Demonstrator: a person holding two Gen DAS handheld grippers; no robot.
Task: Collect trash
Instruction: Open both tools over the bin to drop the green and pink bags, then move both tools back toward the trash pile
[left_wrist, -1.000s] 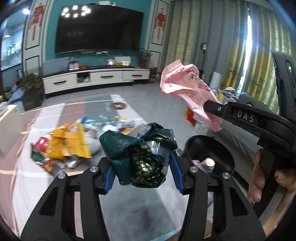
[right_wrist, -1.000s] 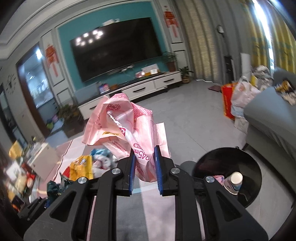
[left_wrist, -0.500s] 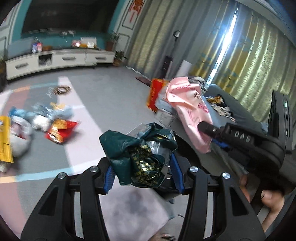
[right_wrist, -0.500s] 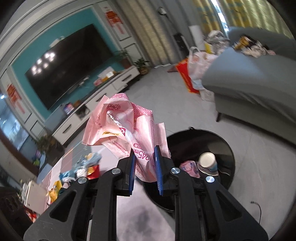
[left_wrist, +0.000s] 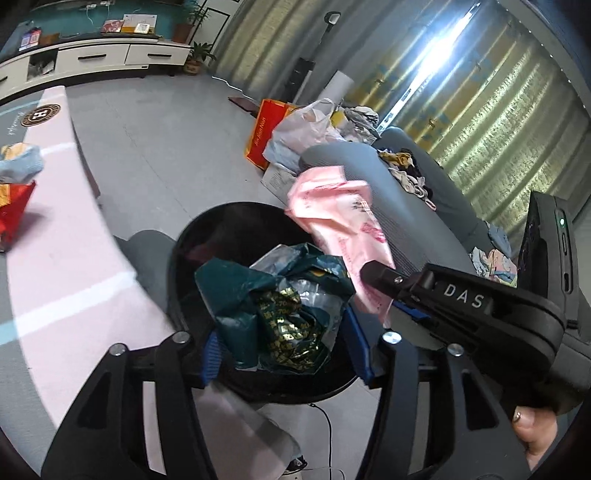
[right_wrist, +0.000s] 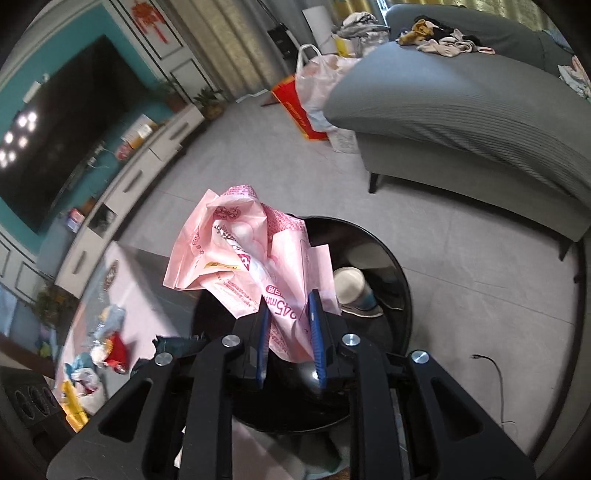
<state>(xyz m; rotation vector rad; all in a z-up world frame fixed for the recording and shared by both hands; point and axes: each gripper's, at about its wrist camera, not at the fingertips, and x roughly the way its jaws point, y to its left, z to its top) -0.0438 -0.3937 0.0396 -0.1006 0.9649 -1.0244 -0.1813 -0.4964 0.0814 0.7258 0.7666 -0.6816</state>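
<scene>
While over the black bin (left_wrist: 192, 236), left view: left gripper (left_wrist: 286, 341) pinching crumpled dark green wrapper (left_wrist: 280, 299) between blue pads (left_wrist: 211, 354); right gripper (left_wrist: 384, 280) entering from right, clamped on pink bag (left_wrist: 340, 221), bag above bin's far right rim. Grey sofa (left_wrist: 402, 206) far right. Right view: right gripper (right_wrist: 290, 332) squeezing pink bag (right_wrist: 243, 254) low down, bag bunched upward over bin (right_wrist: 399, 277); paper cup (right_wrist: 349, 282) lying inside bin. Loose litter (right_wrist: 107, 347) near left on rug.
</scene>
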